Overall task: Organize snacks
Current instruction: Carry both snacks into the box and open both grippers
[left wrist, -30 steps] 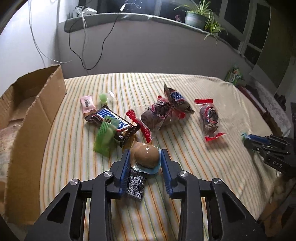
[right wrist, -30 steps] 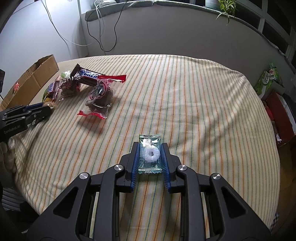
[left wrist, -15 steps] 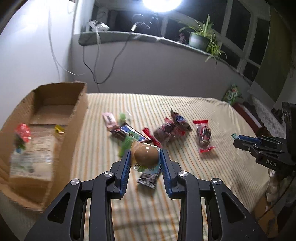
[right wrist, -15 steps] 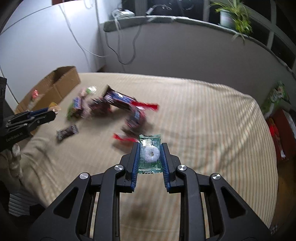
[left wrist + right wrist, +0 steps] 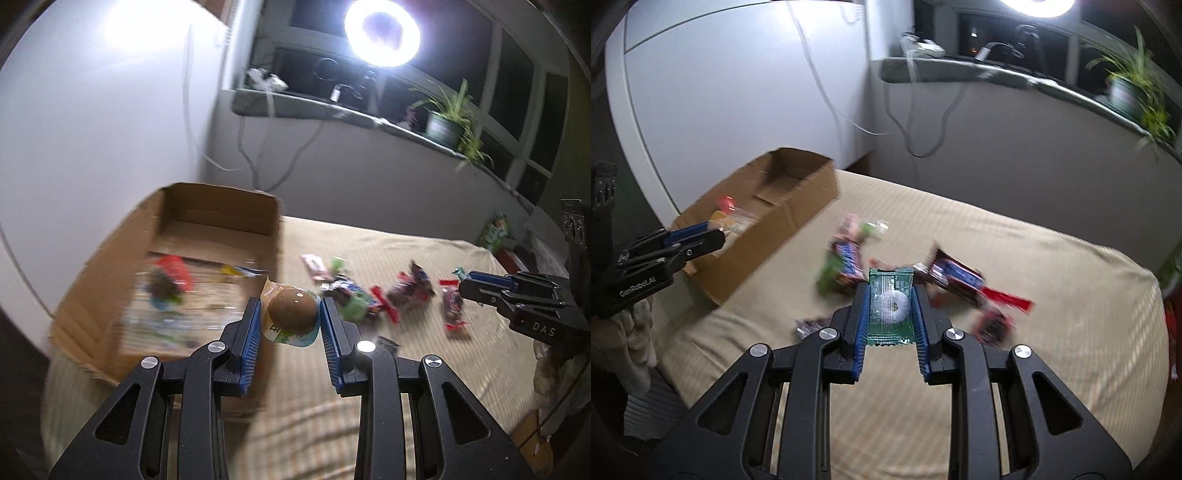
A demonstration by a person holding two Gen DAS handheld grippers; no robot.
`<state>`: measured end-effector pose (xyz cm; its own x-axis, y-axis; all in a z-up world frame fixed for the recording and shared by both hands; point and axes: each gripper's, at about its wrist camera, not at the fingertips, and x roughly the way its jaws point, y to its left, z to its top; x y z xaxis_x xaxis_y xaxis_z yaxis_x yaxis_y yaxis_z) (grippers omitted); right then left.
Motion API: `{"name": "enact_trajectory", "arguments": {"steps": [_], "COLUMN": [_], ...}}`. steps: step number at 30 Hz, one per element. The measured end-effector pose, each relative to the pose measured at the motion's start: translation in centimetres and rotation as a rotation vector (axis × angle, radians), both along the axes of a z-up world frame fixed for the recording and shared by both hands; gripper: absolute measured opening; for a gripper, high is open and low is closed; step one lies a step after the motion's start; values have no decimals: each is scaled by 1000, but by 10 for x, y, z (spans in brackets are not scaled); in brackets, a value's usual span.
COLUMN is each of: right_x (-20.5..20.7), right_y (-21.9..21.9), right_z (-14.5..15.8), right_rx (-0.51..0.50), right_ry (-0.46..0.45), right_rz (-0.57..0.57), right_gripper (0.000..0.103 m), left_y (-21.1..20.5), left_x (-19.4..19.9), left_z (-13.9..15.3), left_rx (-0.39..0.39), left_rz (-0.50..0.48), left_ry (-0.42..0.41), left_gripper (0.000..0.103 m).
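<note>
Left gripper (image 5: 290,318) clamped on brown domed snack pack (image 5: 291,314), raised near cardboard box (image 5: 221,210) edge. Right gripper (image 5: 890,307) clamped on green mint packet (image 5: 889,308), above striped bed (image 5: 1052,295). Risk: early release, landing outside box; thin packet slipping.

"DAS" shows on the right tool (image 5: 466,283) — "GenRobot.AI" on the left tool (image 5: 701,238).
</note>
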<state>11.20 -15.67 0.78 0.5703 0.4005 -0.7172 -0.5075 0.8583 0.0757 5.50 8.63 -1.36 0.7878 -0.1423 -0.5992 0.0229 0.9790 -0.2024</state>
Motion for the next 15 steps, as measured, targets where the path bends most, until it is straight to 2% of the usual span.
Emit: {"name": "enact_trajectory", "arguments": {"steps": [15], "right_x": [5], "right_y": [101], "right_z": [13], "right_rx": [15], "right_ry": [-23], "right_rz": [196], "right_gripper": [23], "left_y": [71], "left_x": [-13], "left_z": [-4], "left_rx": [-10], "left_rz": [175], "left_ry": [-11], "left_gripper": [30]}}
